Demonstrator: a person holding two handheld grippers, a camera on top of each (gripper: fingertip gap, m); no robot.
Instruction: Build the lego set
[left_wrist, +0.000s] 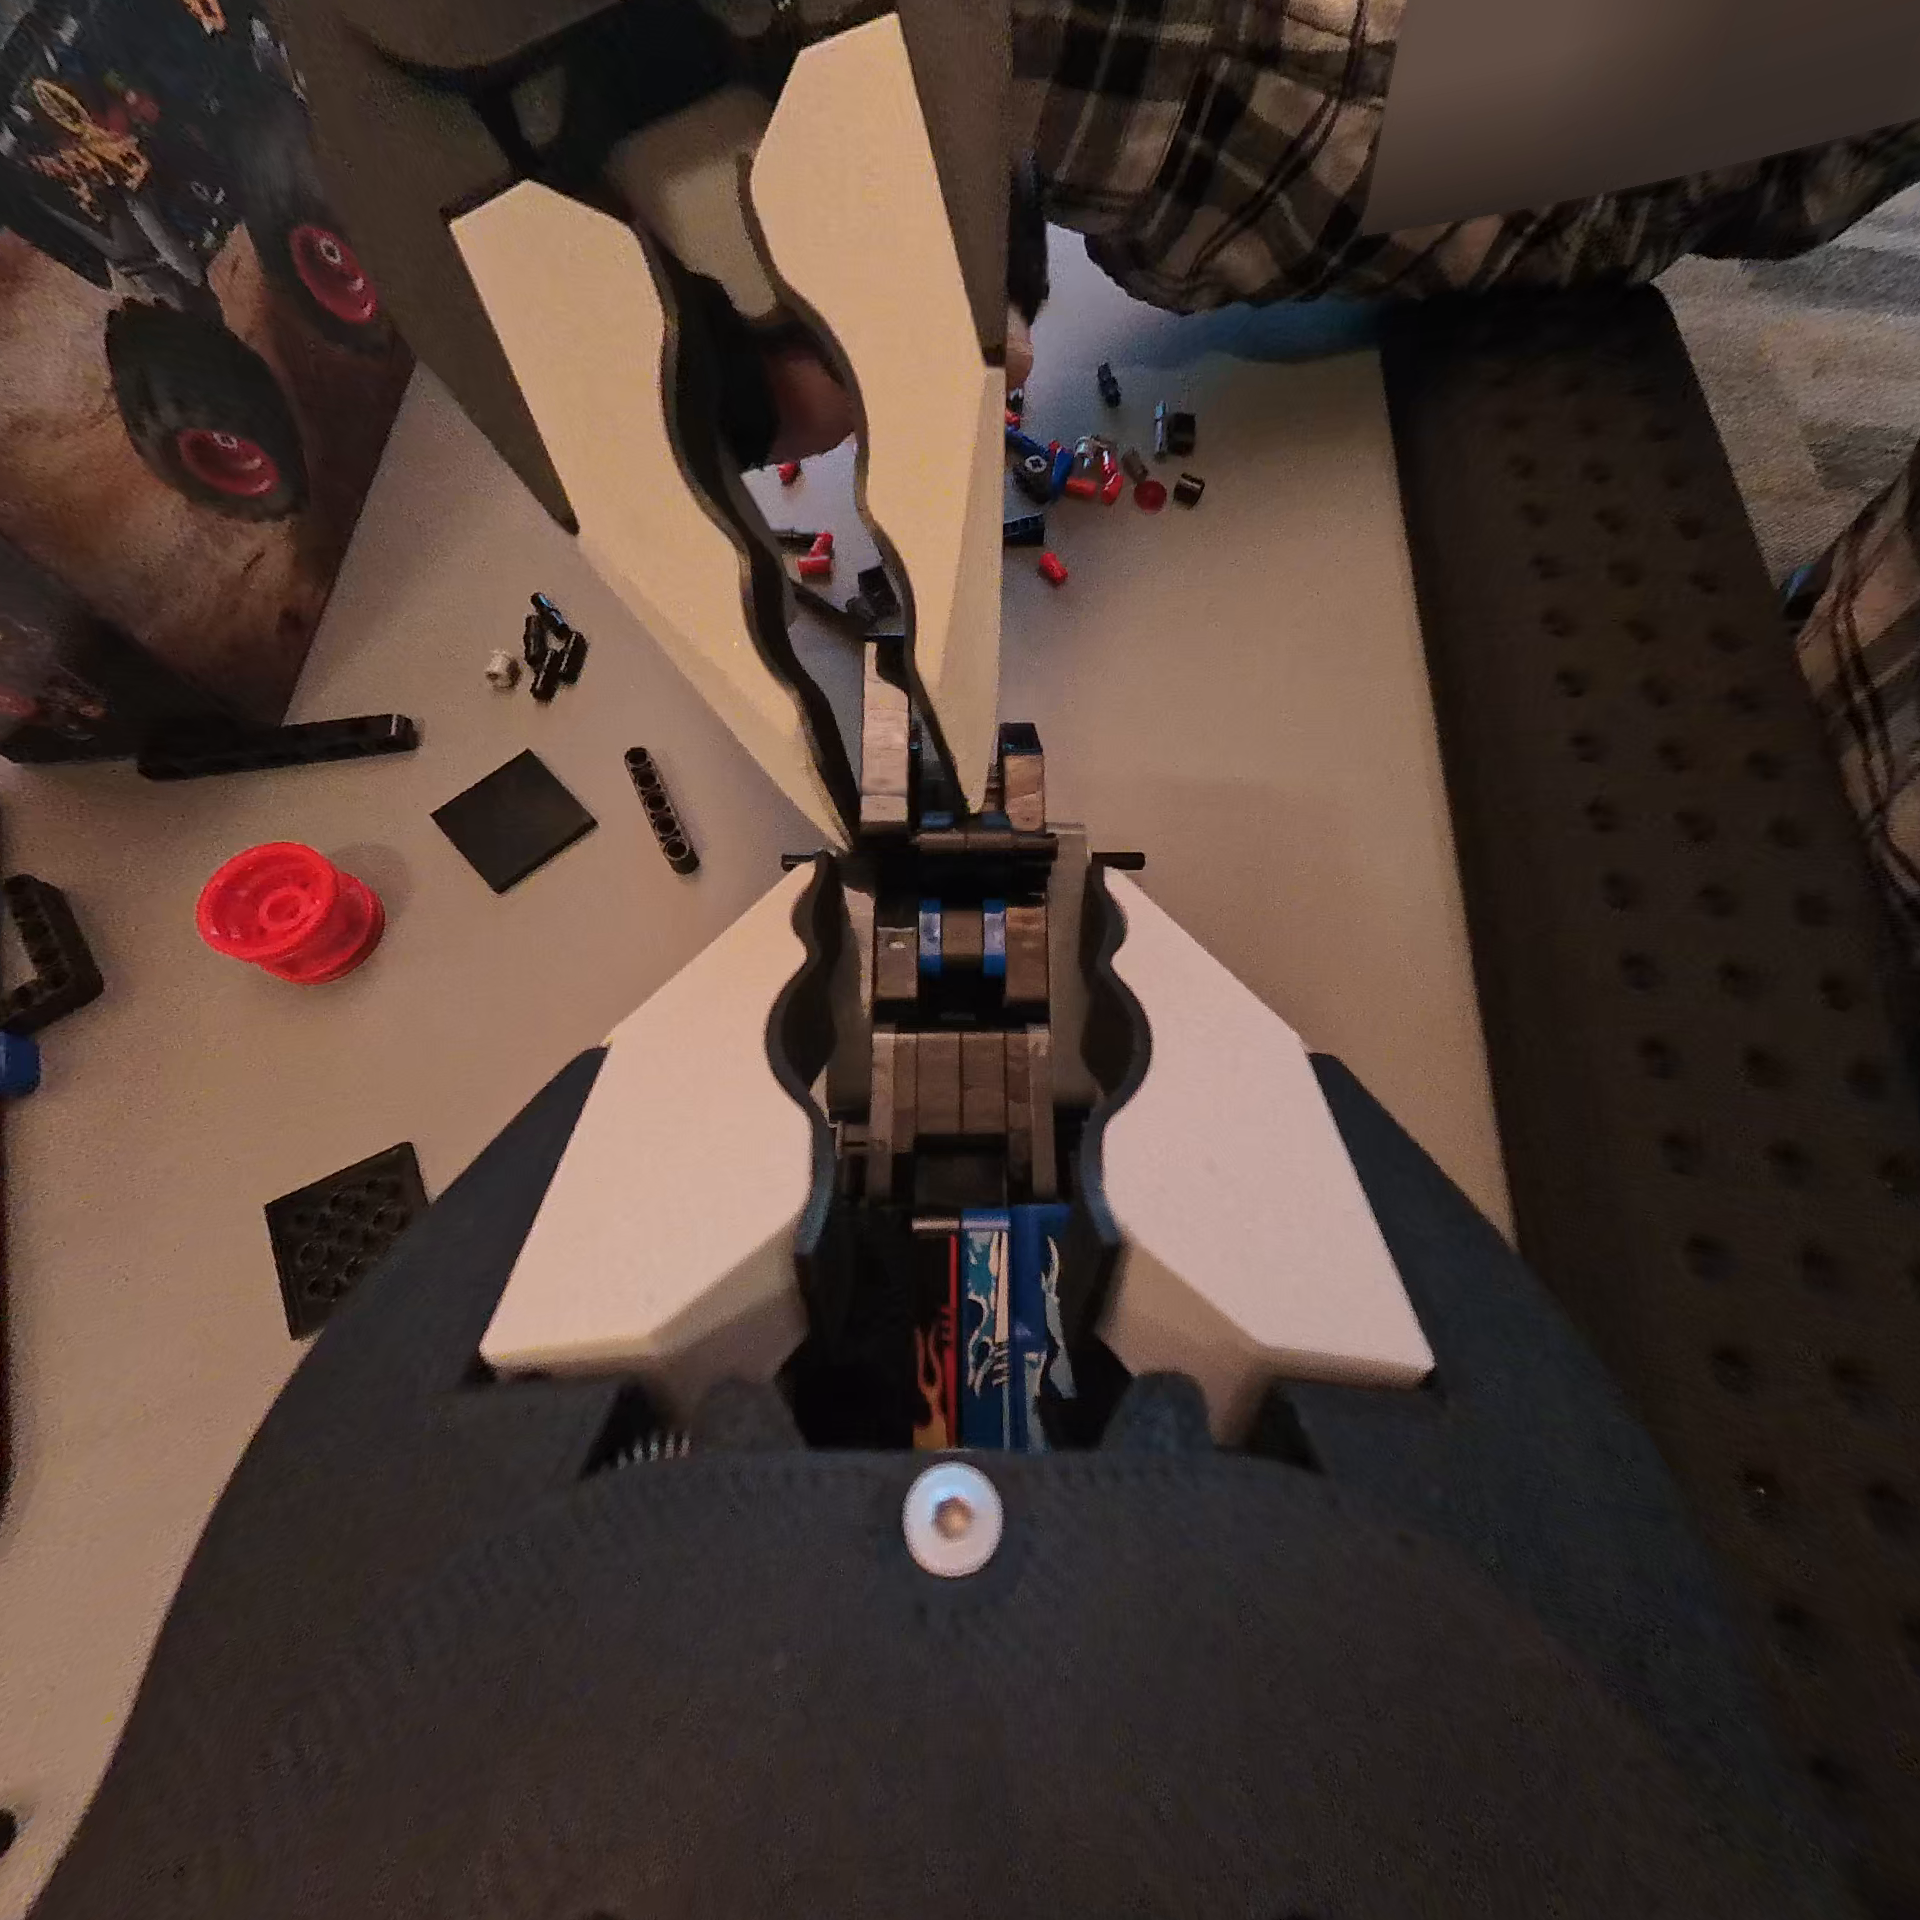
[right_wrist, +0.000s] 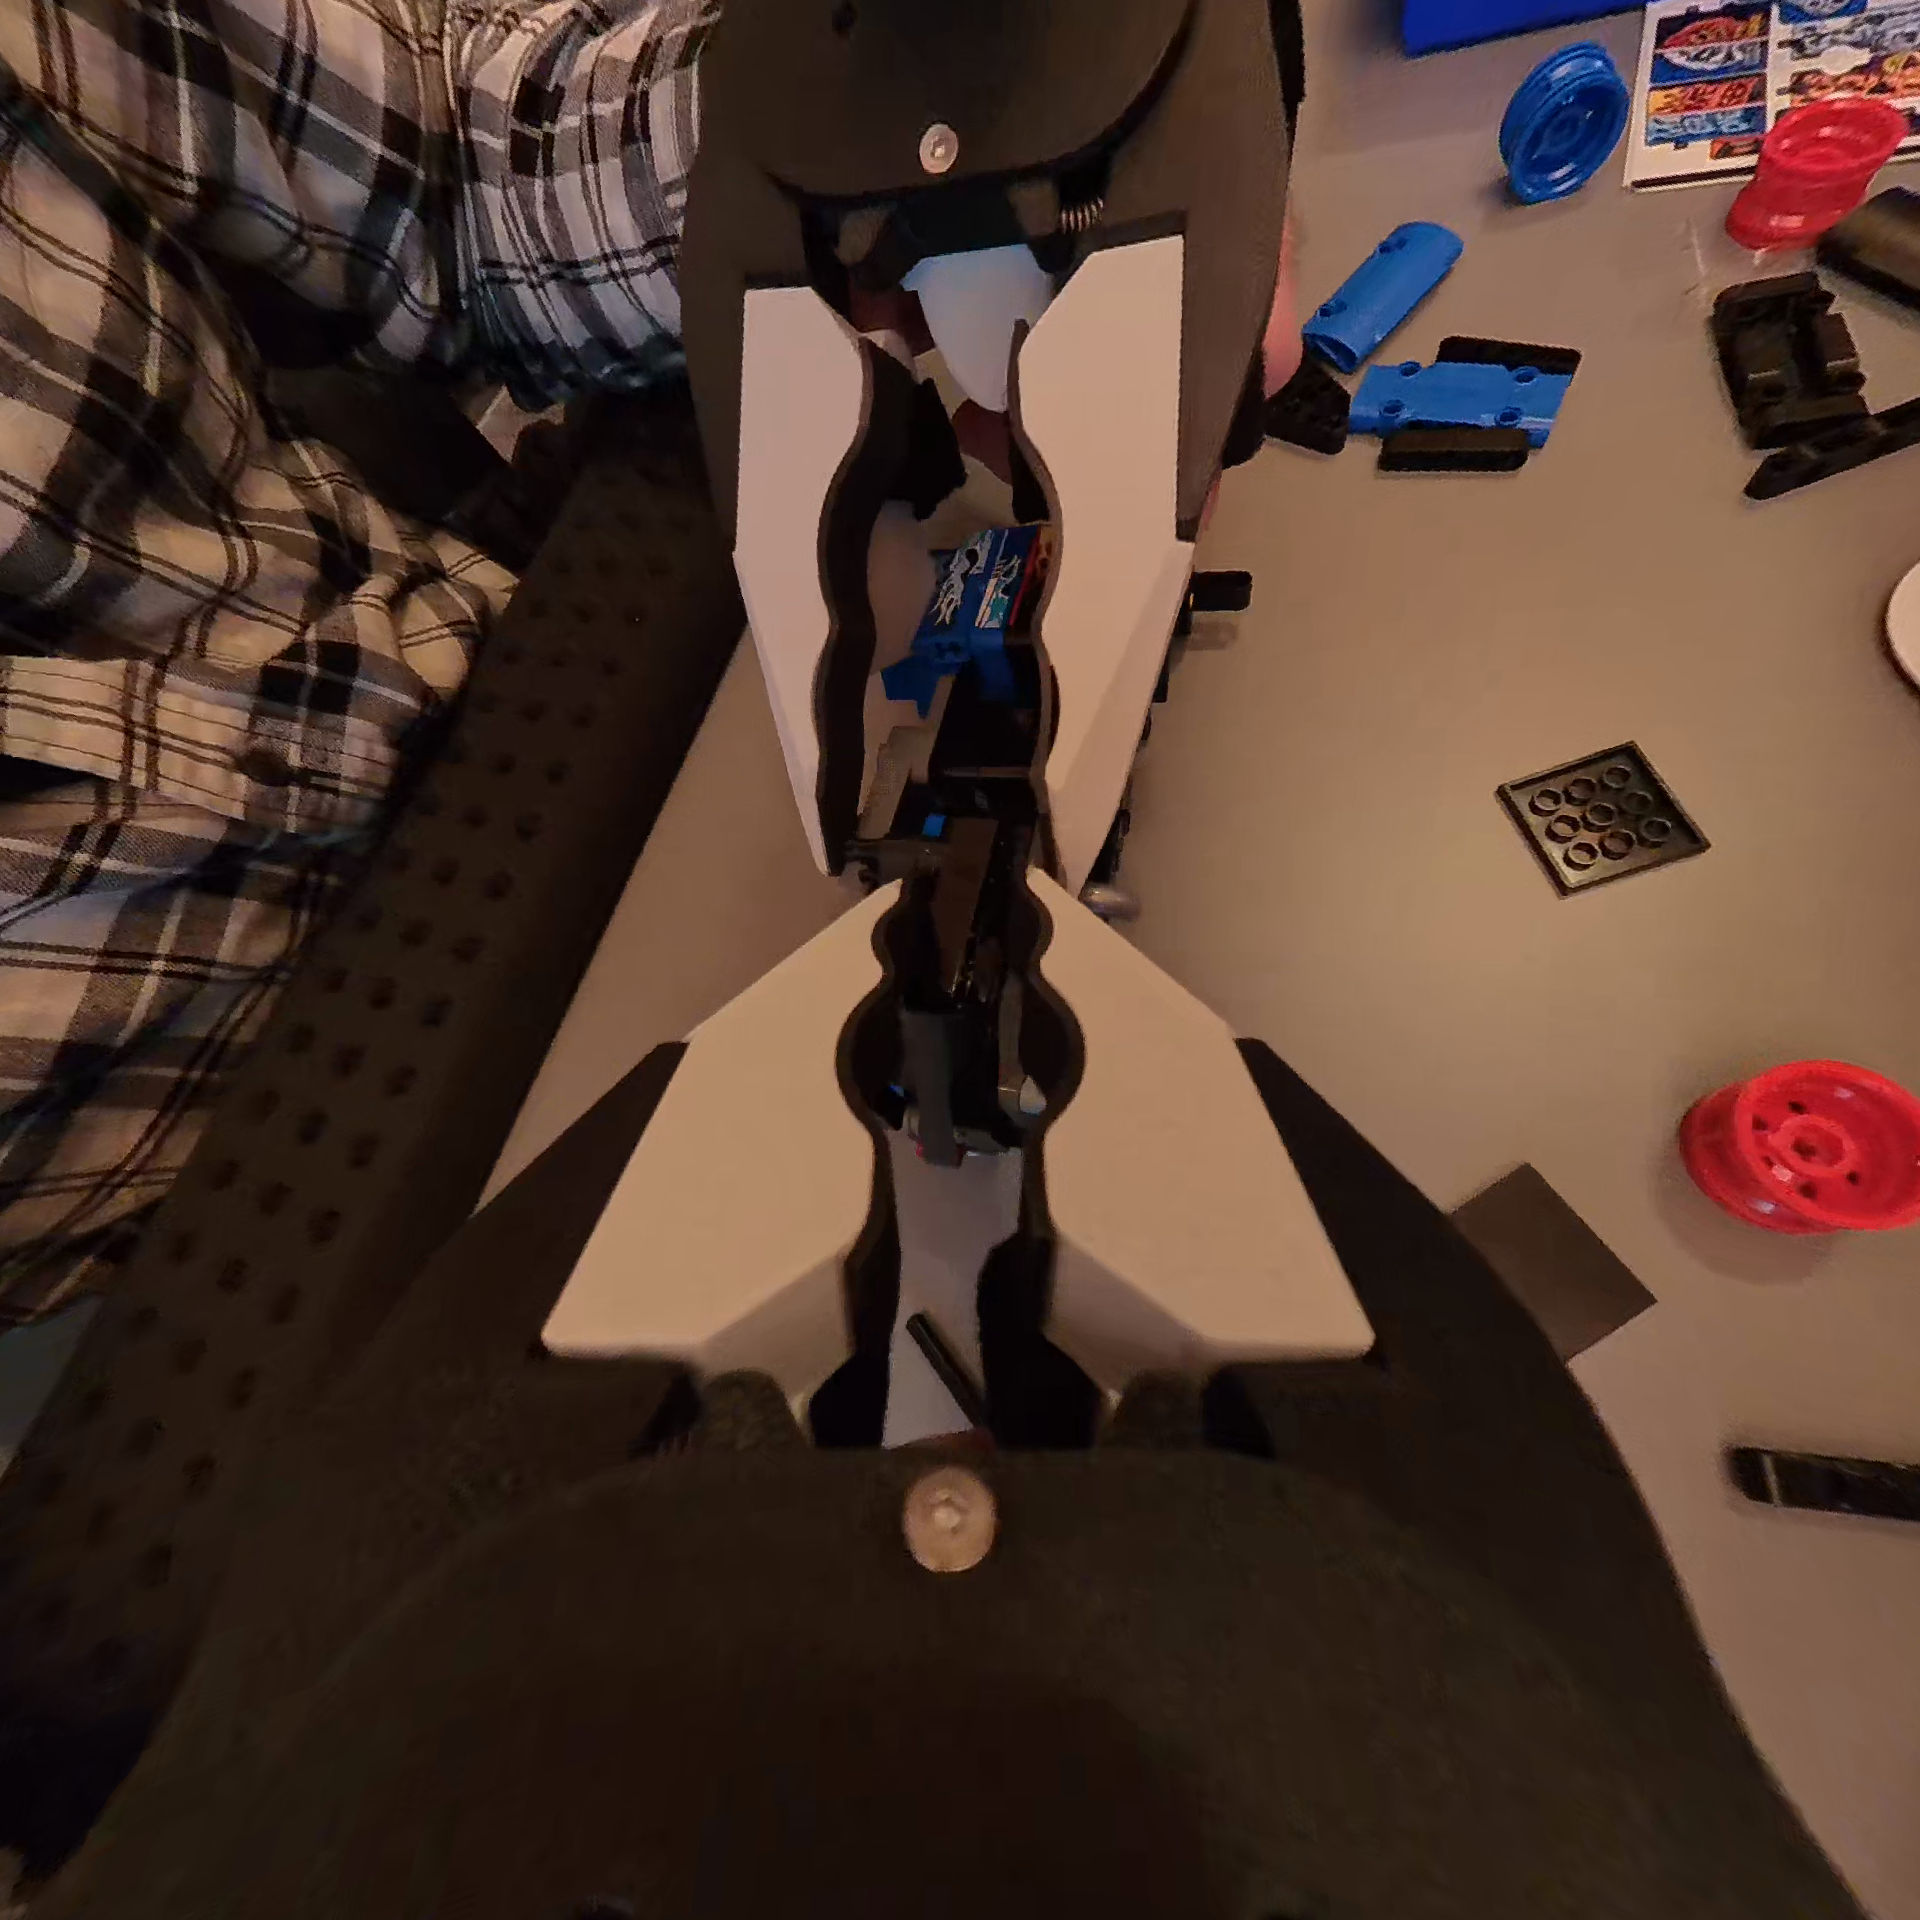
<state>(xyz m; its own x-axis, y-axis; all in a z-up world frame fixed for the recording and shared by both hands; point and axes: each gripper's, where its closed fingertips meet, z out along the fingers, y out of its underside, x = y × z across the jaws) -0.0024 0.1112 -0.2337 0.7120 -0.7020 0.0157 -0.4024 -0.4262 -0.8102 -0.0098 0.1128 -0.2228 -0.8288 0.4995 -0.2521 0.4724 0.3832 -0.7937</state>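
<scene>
A partly built lego vehicle body (left_wrist: 961, 1039), grey and black with blue bricks and flame stickers, is held between both grippers above the table. My left gripper (left_wrist: 961, 868) is shut on its near, stickered end. My right gripper (left_wrist: 914, 816) comes in from the top of the left wrist view and meets it tip to tip, shut on the far end. In the right wrist view my right gripper (right_wrist: 966, 883) is shut on the body's narrow black part (right_wrist: 966, 966). The left gripper (right_wrist: 951, 862) holds the blue stickered end (right_wrist: 987, 592) beyond it.
On the pale table (left_wrist: 1247, 727) lie a red wheel hub (left_wrist: 286, 914), a flat black tile (left_wrist: 514, 821), a black plate (left_wrist: 343, 1236), black beams (left_wrist: 275, 743) and small loose parts (left_wrist: 1101, 478). The set's box (left_wrist: 156, 364) stands at left. A blue hub (right_wrist: 1564, 120), blue panels (right_wrist: 1382, 291) and a sticker sheet (right_wrist: 1766, 83) lie at the far right. Left and right tips are no more than a few centimetres apart. Both grippers' tips are roughly 12 cm from the flat black tile (left_wrist: 514, 821). Seen from the right wrist view (right_wrist: 1508, 1241) as well.
</scene>
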